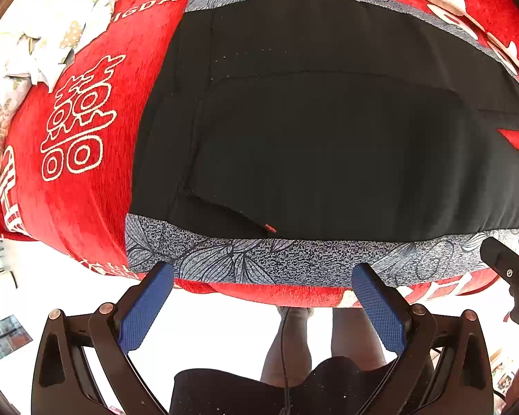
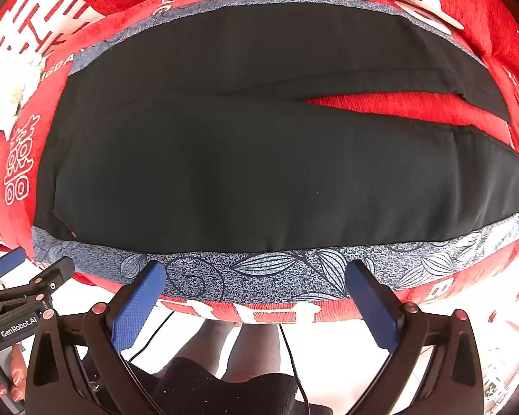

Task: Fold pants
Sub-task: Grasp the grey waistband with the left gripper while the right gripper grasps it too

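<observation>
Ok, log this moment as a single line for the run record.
pants: flat on patterned cloth, legs apart | left claw: open, empty, at near edge | right claw: open, empty, at near edge | fold: not started

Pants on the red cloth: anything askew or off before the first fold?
Mostly fine. The black pants lie flat on the red cloth, but the legs splay apart on the right, leaving a red wedge between them. Both grippers, left and right, hover open at the near side-stripe edge.

My pants (image 2: 259,159) are matt black cloth with a grey printed border; the red cover (image 1: 83,186) under them looks ribbed and plush.
</observation>
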